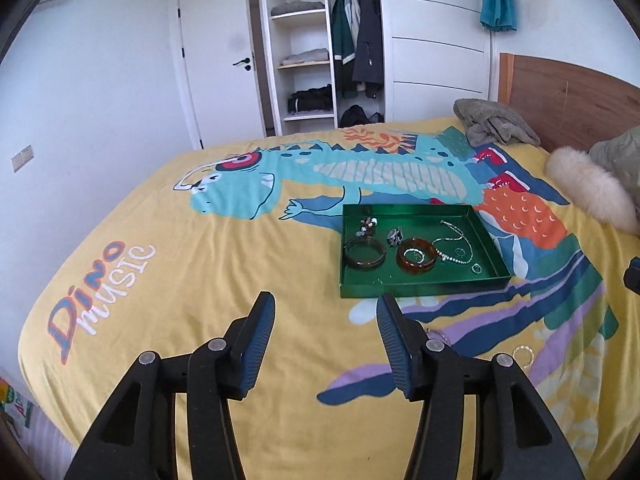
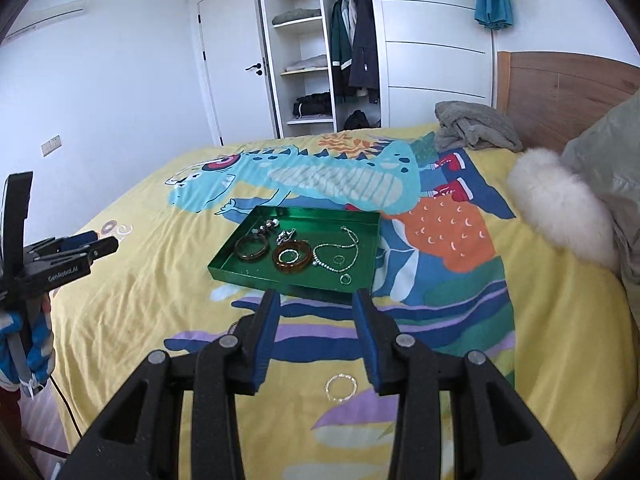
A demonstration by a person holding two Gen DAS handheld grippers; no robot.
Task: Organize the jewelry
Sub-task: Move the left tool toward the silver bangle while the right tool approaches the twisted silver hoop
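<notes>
A green tray (image 1: 424, 285) (image 2: 280, 280) lies on the bed. It holds a dark bangle (image 1: 365, 254) (image 2: 251, 249), an amber bangle (image 1: 416, 261) (image 2: 292, 258), a silver necklace (image 1: 454, 246) (image 2: 338, 252), small rings and clips. A thin bead bracelet (image 2: 341, 387) (image 1: 523, 354) lies on the cover outside the tray, between my right gripper's fingers in its view. My left gripper (image 1: 326, 308) is open and empty, short of the tray's near left corner. My right gripper (image 2: 316, 300) is open and empty, just before the tray's near edge.
The bed has a yellow dinosaur cover (image 1: 200, 280). A fluffy white pillow (image 2: 560, 208), a grey cloth (image 2: 472, 126) and a wooden headboard (image 2: 560, 88) are at the right. An open wardrobe (image 2: 320, 52) stands behind. The left gripper's body (image 2: 60, 264) shows at far left.
</notes>
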